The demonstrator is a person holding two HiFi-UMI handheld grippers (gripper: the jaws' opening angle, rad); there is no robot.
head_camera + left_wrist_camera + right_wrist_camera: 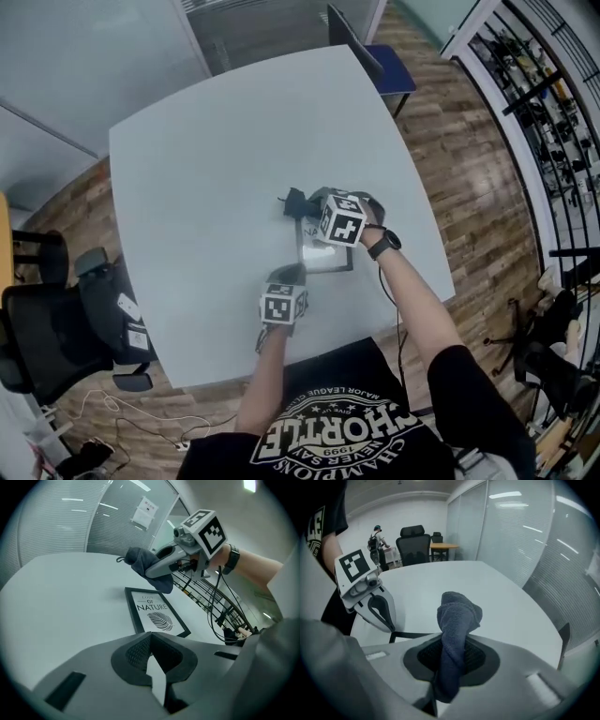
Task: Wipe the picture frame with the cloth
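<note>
On the white table [206, 169], the picture frame [156, 613] lies flat near the person's edge. Over its far end, the right gripper [452, 657] pinches a dark blue cloth [457, 616] between its jaws. The left gripper [151, 654], jaws pressed together on nothing, sits by the frame's near corner.
</note>
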